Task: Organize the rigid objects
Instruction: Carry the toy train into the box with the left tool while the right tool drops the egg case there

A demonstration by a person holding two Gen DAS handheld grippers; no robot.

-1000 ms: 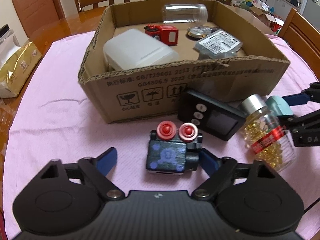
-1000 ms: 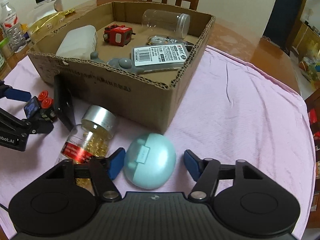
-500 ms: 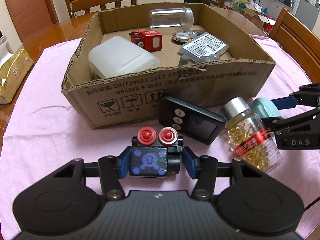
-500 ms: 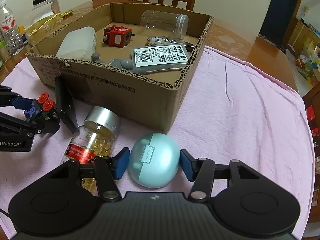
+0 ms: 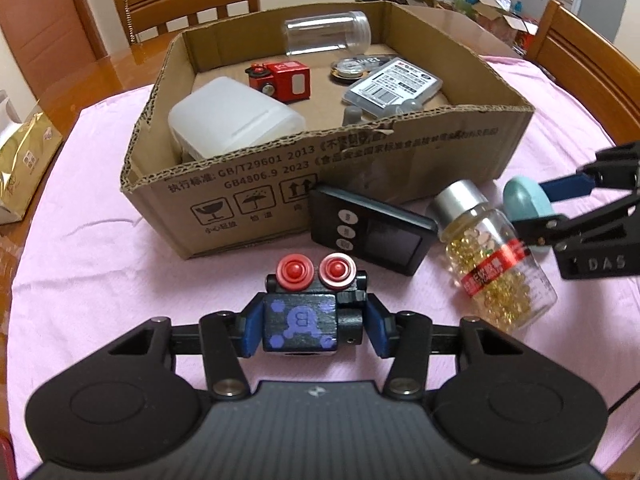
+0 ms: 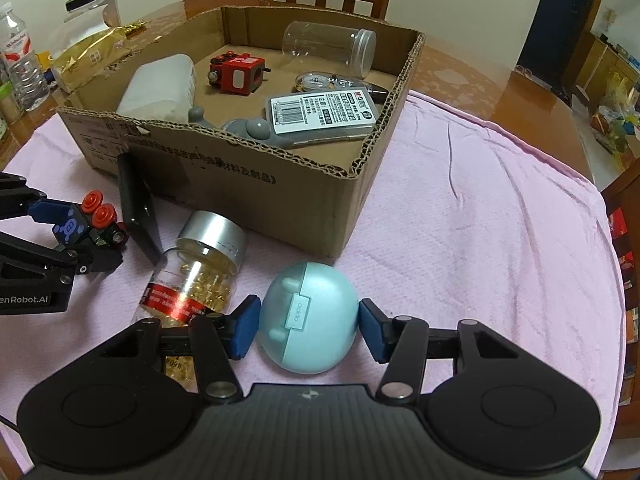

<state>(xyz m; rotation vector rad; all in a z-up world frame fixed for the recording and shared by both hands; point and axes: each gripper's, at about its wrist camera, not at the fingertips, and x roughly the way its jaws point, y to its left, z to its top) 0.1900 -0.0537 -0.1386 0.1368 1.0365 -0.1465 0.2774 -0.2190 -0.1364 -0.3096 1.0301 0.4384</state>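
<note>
My left gripper (image 5: 310, 330) is shut on a black toy cube (image 5: 304, 320) with a purple face and two red knobs, low over the pink cloth in front of the cardboard box (image 5: 360, 160). My right gripper (image 6: 308, 326) is shut on a teal earbud case (image 6: 308, 316) near the box's front corner (image 6: 348, 208). The toy cube (image 6: 76, 230) and the left gripper also show at the left of the right wrist view. A bottle of yellow capsules (image 5: 492, 260) lies between the grippers, next to a black device (image 5: 372, 228) leaning on the box.
The box holds a white container (image 5: 236, 120), a red toy cube (image 5: 284, 80), a clear jar (image 5: 326, 34), a tape measure (image 5: 352, 66), a packaged card (image 5: 394, 84) and a grey object (image 6: 256, 130). A gold bag (image 5: 24, 160) lies left. Wooden chairs stand around the table.
Both grippers have closed: the left on the black toy cube, the right on the teal case. Both views have pulled back slightly from the box.
</note>
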